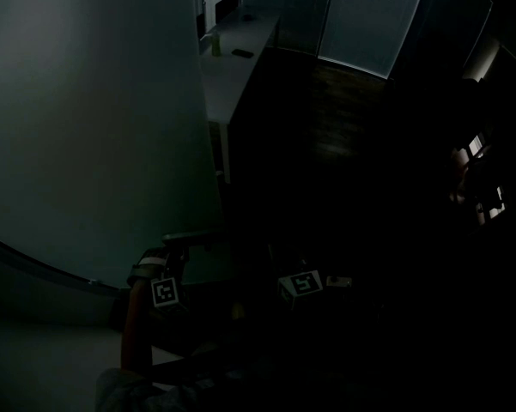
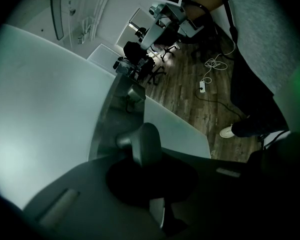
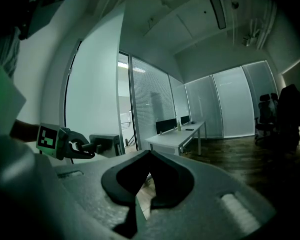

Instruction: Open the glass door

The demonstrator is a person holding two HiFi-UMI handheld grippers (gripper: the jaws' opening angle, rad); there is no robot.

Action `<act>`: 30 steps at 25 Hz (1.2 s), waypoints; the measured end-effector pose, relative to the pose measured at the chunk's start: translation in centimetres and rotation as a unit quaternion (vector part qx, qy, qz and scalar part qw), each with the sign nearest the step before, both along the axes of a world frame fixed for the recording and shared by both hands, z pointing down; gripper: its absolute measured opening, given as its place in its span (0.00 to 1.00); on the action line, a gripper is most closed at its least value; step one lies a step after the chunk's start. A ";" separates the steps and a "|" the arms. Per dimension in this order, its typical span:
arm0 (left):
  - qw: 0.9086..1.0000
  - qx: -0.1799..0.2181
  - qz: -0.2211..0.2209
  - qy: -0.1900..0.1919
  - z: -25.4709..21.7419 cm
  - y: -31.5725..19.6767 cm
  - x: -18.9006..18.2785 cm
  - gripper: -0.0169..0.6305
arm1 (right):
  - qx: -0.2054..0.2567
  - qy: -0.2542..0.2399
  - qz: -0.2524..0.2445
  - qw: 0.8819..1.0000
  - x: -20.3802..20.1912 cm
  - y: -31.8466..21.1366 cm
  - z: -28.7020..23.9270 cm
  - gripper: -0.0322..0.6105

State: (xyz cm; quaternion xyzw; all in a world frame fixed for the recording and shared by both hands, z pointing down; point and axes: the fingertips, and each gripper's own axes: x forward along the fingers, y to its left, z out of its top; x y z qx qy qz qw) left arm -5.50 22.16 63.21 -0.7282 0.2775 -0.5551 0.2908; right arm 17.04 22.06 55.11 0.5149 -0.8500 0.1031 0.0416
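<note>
— Glass door (image 3: 95, 84) first. Where is it?

— It is the big frosted pane on your left, standing upright. There is a bright gap beside its free edge, so it looks a little way open.

— Where should you take hold?

— On the door handle (image 2: 140, 143), low down near that free edge. Your left tool (image 3: 92, 147) is pinching it. Your right tool (image 3: 150, 154) is pressed together with nothing in it, and it hangs apart from the door.

— How will the door feel to you?

— Heavy and stiff, I think. It should swing slowly, all in one piece, and it will not bend. Glass is smooth and slippery, and it can break, so do not push on the pane. Pull by the handle, slow and steady, with a tight pinch.
</note>
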 end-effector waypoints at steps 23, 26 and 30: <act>0.999 -0.017 -0.033 -0.027 -1.2 0.6 -2.4 0.19 | -0.009 0.003 -0.012 1.000 -1.6 -0.3 0.5 0.05; 0.998 -0.025 -0.035 -0.034 -1.2 1.0 -2.7 0.23 | -0.009 0.003 -0.011 1.000 -1.4 -0.5 0.8 0.05; 0.997 -0.040 -0.042 -0.040 -1.2 1.7 -3.1 0.33 | -0.007 0.001 -0.008 1.000 -1.4 -0.7 0.8 0.05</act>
